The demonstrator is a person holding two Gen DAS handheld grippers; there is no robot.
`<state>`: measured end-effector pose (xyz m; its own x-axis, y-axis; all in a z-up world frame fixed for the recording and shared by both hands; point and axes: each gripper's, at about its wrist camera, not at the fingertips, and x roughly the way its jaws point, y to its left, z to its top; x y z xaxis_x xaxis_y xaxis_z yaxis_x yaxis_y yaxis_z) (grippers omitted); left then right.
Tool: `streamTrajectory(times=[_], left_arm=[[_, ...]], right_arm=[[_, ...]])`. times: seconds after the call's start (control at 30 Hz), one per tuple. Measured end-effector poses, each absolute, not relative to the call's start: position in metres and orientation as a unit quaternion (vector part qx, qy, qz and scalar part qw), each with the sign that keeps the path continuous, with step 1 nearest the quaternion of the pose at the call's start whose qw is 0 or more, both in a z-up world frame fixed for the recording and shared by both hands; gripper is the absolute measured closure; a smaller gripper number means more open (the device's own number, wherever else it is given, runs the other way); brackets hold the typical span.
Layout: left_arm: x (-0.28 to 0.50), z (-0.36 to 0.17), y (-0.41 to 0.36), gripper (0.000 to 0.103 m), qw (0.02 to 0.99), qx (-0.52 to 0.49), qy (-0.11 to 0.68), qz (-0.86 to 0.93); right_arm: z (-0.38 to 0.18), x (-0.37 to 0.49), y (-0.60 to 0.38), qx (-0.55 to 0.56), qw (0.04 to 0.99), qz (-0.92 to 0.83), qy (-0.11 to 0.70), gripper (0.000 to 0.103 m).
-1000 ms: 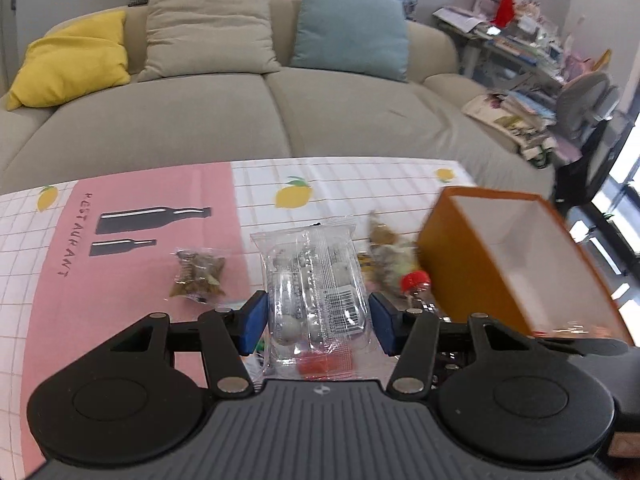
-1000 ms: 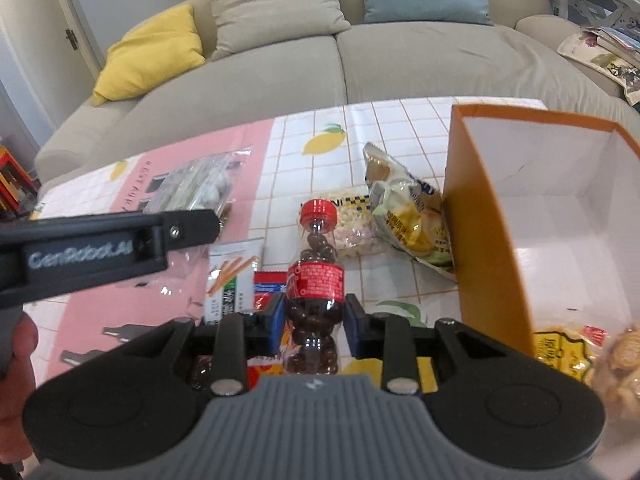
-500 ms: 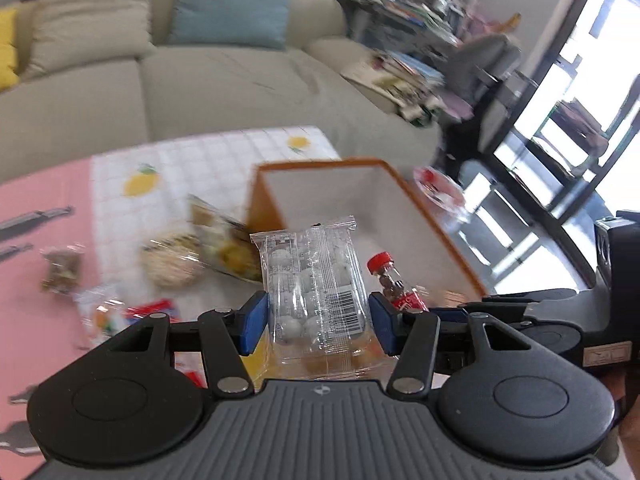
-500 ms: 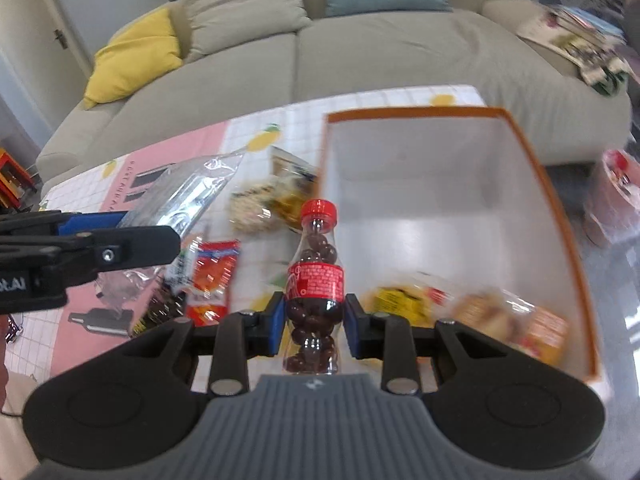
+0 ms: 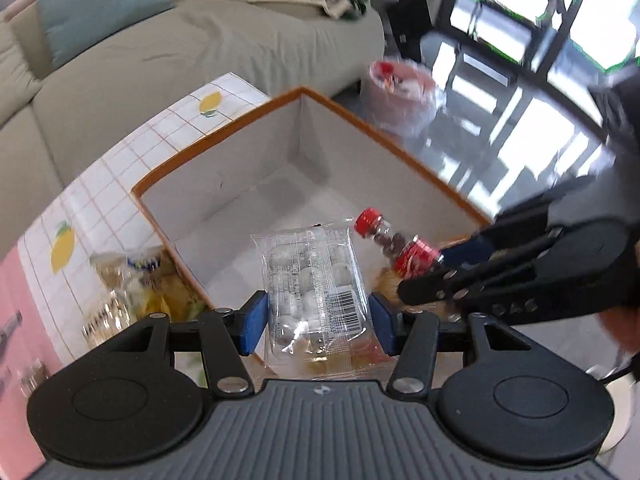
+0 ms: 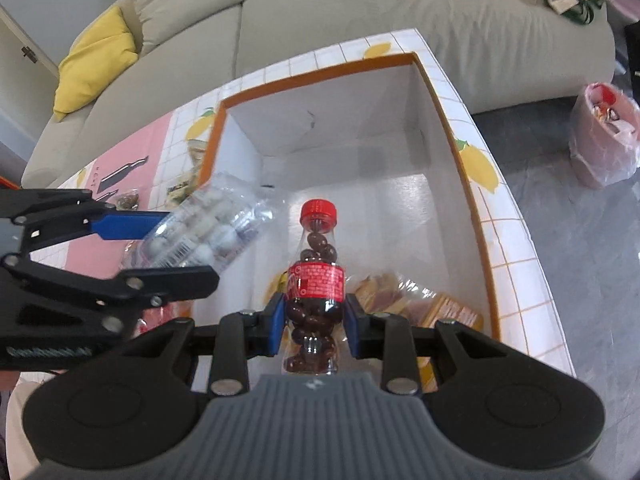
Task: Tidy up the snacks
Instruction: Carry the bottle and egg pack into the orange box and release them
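Observation:
My left gripper (image 5: 316,320) is shut on a clear packet of white round sweets (image 5: 314,280) and holds it over the orange box (image 5: 224,136) with white inner walls. My right gripper (image 6: 314,320) is shut on a small red-capped bottle of chocolate beans (image 6: 316,280), also above the box (image 6: 440,92). The bottle (image 5: 394,242) shows in the left wrist view at the right, and the packet (image 6: 208,228) in the right wrist view at the left. Snack packets (image 6: 416,300) lie on the box floor.
The box stands at the right end of a table with a lemon-print cloth (image 6: 516,248). Several snack bags (image 5: 136,288) lie on the cloth left of the box. A beige sofa (image 6: 360,16) is behind, and a pink bin (image 6: 604,132) stands on the floor at the right.
Both grippers have moved right and forward over the box with their loads. The views now look down into the box from closer in.

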<state>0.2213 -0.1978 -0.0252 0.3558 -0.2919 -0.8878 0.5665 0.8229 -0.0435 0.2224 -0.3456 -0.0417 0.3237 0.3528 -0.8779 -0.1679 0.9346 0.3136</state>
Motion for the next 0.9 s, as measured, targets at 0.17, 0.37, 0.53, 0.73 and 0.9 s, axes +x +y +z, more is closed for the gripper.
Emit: streamTrajectory(times=[0.17, 0.37, 0.53, 0.73, 0.9], left_arm=[[0.235, -0.049, -0.217, 0.041, 0.786, 0.211, 0.512, -0.275], [0.241, -0.071, -0.233, 0.041, 0.756, 0.281, 0.520, -0.281], [0.248, -0.087, -0.233, 0.041, 0.746, 0.280, 0.537, -0.278], [0.251, -0.099, -0.234, 0.041, 0.733, 0.296, 0.546, -0.277], [0.247, -0.100, -0.236, 0.038, 0.727, 0.307, 0.550, -0.274]], right_arm=[[-0.062, 0.251, -0.352, 0.086, 0.794, 0.165, 0.579, 0.074], [-0.083, 0.277, -0.357, 0.088, 0.775, 0.163, 0.604, 0.074], [-0.098, 0.292, -0.349, 0.099, 0.763, 0.167, 0.616, 0.074], [-0.117, 0.304, -0.342, 0.095, 0.752, 0.162, 0.632, 0.074], [-0.118, 0.305, -0.336, 0.083, 0.751, 0.161, 0.635, 0.072]])
